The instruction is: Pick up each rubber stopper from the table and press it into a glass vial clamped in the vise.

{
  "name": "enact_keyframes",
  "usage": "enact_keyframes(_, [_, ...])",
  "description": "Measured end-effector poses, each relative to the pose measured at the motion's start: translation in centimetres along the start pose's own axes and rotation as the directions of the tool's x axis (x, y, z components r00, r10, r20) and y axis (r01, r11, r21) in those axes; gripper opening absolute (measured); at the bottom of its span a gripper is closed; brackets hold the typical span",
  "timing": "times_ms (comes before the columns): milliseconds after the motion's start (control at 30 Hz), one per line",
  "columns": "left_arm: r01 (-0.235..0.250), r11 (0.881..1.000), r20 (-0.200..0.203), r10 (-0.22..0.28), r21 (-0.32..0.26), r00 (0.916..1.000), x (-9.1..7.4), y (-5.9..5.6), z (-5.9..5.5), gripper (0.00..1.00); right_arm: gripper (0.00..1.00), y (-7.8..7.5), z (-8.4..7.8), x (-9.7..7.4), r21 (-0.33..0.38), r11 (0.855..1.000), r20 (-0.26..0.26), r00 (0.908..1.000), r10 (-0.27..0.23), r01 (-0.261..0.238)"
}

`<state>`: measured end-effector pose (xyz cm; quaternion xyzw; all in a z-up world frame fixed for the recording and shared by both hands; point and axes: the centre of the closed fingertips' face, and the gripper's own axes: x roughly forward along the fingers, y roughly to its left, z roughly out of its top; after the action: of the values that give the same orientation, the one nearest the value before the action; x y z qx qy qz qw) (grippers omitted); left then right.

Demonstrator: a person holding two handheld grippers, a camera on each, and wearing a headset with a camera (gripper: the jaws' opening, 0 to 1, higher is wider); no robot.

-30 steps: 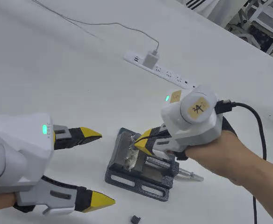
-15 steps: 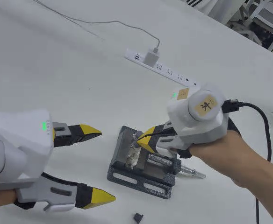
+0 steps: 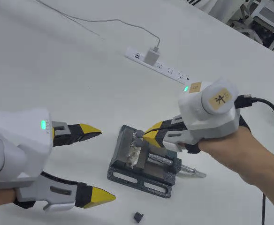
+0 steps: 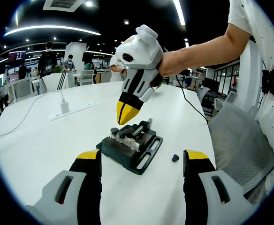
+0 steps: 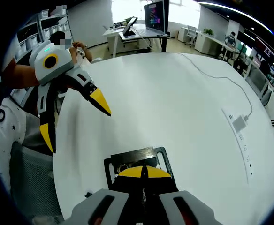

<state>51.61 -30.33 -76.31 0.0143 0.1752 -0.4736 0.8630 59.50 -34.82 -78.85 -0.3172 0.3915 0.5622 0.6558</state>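
Observation:
A dark vise (image 3: 127,176) sits on the white table and clamps a glass vial (image 3: 134,152). A grey rubber stopper (image 3: 138,134) caps the vial's upper end. My right gripper (image 3: 148,134) hovers just right of that stopper with its yellow tips shut and nothing visible between them. In its own view the shut tips (image 5: 144,172) lie over the vise (image 5: 127,159). My left gripper (image 3: 97,164) stands open to the left of the vise, apart from it. A small black stopper (image 3: 137,216) lies loose on the table in front of the vise and shows again (image 4: 175,158) in the left gripper view.
A white power strip (image 3: 167,71) with a plugged charger and a trailing cable lies behind the vise. A black cable (image 3: 268,112) runs from the right gripper. The table edge and a chair (image 4: 240,140) are to the right in the left gripper view.
My right gripper has drawn back to the right from over the vise, uncovering the grey stopper on the vial. The left gripper has stayed about where it was.

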Motion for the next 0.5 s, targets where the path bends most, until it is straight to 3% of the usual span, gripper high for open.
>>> enact_keyframes(500, [0.005,1.000,0.000,-0.005,-0.001,1.0000,-0.07,-0.11,-0.05,0.69,0.00,1.02,-0.09,0.70,-0.014,0.999,-0.017,0.9993,0.033,-0.033])
